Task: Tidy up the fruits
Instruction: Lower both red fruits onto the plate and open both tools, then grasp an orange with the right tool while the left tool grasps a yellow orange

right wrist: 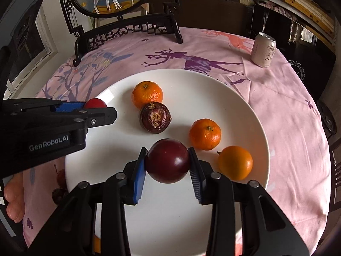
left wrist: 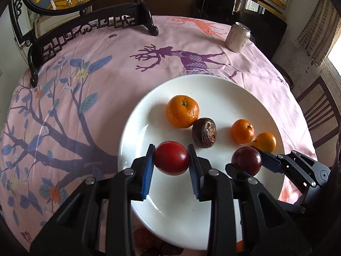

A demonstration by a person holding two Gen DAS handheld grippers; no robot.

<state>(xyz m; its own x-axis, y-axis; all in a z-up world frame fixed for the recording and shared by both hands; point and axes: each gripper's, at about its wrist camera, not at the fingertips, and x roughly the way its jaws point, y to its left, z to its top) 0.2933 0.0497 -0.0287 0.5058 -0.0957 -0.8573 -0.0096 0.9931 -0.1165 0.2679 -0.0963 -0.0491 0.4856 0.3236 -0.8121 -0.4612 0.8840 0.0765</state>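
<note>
My left gripper [left wrist: 171, 157] is shut on a red round fruit [left wrist: 171, 157] above the near left part of the white plate [left wrist: 170, 213]. My right gripper [right wrist: 167, 161] is shut on a dark red plum [right wrist: 167, 161] above the plate's [right wrist: 213, 81] near middle; it also shows in the left wrist view [left wrist: 247, 160]. On the plate lie a large mandarin [left wrist: 182, 111], a dark wrinkled passion fruit [left wrist: 204, 132], a small mandarin [left wrist: 242, 131] and a smooth orange fruit [left wrist: 266, 141]. The left gripper [right wrist: 100, 106] shows at the left of the right wrist view.
A pale drink can [left wrist: 238, 37] stands at the table's far right. A dark carved wooden stand [left wrist: 89, 27] with a round deer picture stands at the far left. The pink patterned tablecloth [left wrist: 106, 81] covers the round table. More fruit [right wrist: 59, 189] lies by the plate's near left edge.
</note>
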